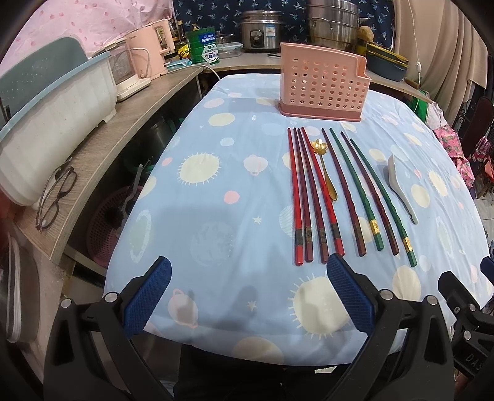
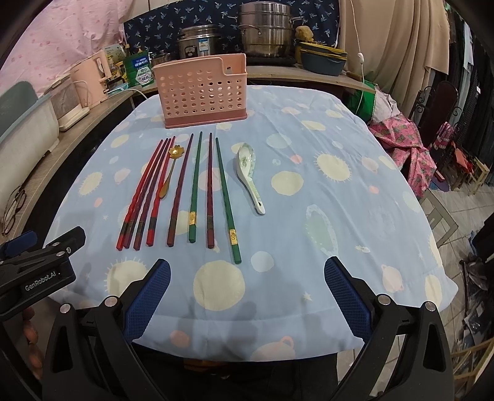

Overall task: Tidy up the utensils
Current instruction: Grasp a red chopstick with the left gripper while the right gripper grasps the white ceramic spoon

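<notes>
Nearest the cameras, two grippers hover over the near edge of a table [image 2: 355, 197] covered in a pale blue cloth printed with suns and planets. The left gripper [image 1: 248, 288] has its blue-padded fingers [image 1: 148, 296] spread wide apart, grasping nothing. The right gripper [image 2: 247, 290] is the same, its fingers [image 2: 345, 296] released and empty. The right gripper sits to the right of the left one, and each shows at the edge of the other's view. Just beyond the fingers, eight chopsticks [image 2: 173, 191] lie side by side on the cloth, their thick ends toward the grippers: red and dark maroon ones on the left, then maroon and green ones alternating on the right. A small gold spoon [image 2: 169, 172] with a flower-shaped bowl lies among the left chopsticks. A white ceramic spoon [image 2: 251, 175] lies just right of the last green chopstick, apart from it. Farther back, near the far edge of the table, a pink perforated holder [image 2: 202, 92] stands upright. Behind the table, a counter carries a rice cooker [image 2: 197, 40] and a steel steamer pot [image 2: 267, 29].
</notes>
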Motion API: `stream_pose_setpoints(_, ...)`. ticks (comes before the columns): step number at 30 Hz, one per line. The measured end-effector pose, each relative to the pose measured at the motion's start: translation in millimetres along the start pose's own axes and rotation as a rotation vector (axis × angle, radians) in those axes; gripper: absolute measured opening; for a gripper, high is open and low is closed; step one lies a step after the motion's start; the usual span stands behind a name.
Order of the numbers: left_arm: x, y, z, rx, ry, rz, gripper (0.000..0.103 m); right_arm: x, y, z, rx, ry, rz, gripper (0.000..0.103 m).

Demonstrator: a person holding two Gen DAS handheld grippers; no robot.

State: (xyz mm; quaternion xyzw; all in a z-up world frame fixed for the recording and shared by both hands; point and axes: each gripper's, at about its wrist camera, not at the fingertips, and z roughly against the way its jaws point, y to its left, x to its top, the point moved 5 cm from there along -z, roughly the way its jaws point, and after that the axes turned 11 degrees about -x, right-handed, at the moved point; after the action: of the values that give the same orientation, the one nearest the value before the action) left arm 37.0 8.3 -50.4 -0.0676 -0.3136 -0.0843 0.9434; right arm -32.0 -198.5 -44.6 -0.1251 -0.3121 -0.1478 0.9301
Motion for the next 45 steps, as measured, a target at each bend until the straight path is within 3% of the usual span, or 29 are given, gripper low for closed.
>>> stream_pose_setpoints(8, 0, 7, -12, -0.033, 0.038, 0.036, 0.096, -1, -1, -3, 0.008, 0.007, -0.005, 0.096)
stream_pose_setpoints(18, 3, 20, -57, -0.067, 0.097, 0.082, 0.096, 2, -6, -28, 0.011, 0.043, -0.024, 0.095)
stream_pose_setpoints(23, 10, 17, -73, -0.090, 0.101, 0.081, 0.094, 7, -6, -44, 0.016, 0.065, -0.025, 0.086)
stream_pose_setpoints(26, 12, 14, -86, -0.091, 0.121, 0.059, 0.085, 10, -5, -52, 0.020, 0.073, -0.026, 0.084)
stream_pose_setpoints(35, 17, 14, -94, -0.090, 0.121, 0.034, 0.074, 20, -4, -62, 0.026, 0.077, -0.036, 0.084)
stream_pose_setpoints(38, 20, 17, -94, -0.091, 0.113, 0.036, 0.064, 23, -3, -68, 0.036, 0.084, -0.035, 0.079)
stream_pose_setpoints(45, 24, 19, -90, -0.151, 0.114, 0.043, 0.018, 35, -1, -88, 0.084, 0.099, -0.050, 0.055)
